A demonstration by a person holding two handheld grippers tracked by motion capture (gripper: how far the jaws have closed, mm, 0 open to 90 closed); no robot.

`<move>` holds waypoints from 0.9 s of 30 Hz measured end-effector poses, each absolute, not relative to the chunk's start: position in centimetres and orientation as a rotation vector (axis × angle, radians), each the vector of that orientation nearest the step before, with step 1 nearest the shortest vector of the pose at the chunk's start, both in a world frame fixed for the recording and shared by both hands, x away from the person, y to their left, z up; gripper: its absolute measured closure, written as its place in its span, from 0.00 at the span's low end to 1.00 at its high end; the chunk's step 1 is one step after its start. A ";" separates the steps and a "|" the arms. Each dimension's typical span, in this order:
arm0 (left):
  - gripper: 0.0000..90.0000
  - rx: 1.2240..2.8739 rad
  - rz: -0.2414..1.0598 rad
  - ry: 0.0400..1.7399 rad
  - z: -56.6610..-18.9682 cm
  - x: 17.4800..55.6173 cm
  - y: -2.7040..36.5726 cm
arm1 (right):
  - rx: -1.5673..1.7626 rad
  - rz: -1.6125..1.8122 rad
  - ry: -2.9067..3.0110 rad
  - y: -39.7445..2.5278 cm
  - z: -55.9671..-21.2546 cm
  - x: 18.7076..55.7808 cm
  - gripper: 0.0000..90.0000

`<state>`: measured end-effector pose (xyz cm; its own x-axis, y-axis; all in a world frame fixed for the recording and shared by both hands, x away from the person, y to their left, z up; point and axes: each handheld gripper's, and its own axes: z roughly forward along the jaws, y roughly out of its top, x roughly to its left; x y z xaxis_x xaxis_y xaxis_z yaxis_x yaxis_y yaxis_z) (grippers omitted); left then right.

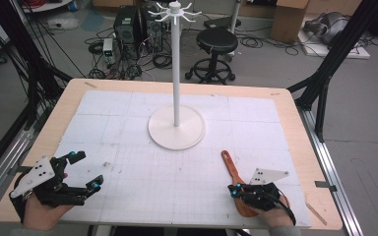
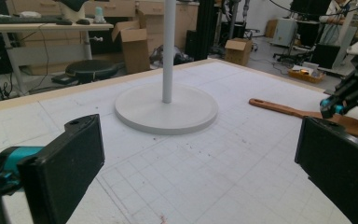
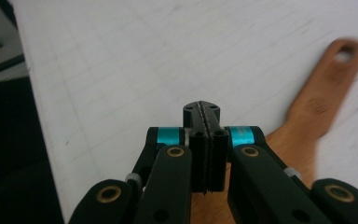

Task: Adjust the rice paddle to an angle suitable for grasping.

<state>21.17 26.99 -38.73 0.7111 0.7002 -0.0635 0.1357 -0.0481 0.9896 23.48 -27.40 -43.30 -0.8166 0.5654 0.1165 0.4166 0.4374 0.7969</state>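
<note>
Fingers of the left gripper (image 1: 85, 170) gape wide above the bench (image 1: 295, 123). Right gripper (image 1: 236, 189) is clenched empty over a wooden spatula (image 1: 230, 168) near the stand (image 1: 176, 129).

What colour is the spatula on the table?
Orange-brown wood; the spatula shows best in the left gripper view.

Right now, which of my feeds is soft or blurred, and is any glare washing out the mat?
High view: evenly lit, sharp enough, no glare on the white mat. Left gripper view: its near jaws are soft, the stand and wooden spatula clearer. Right gripper view: the shut right gripper is sharp, the spatula's handle beyond blurred, the mat bright.
</note>
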 end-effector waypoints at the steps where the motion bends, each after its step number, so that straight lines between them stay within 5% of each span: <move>1: 0.02 1.586 0.524 0.698 -38.8 21.2 26.9 | 0.868 1.328 2.503 -27.5 -43.1 23.6 1.00; 27: 0.02 1.612 0.497 0.684 -39.3 22.9 26.1 | 0.972 1.228 2.380 -29.4 -43.8 28.0 1.00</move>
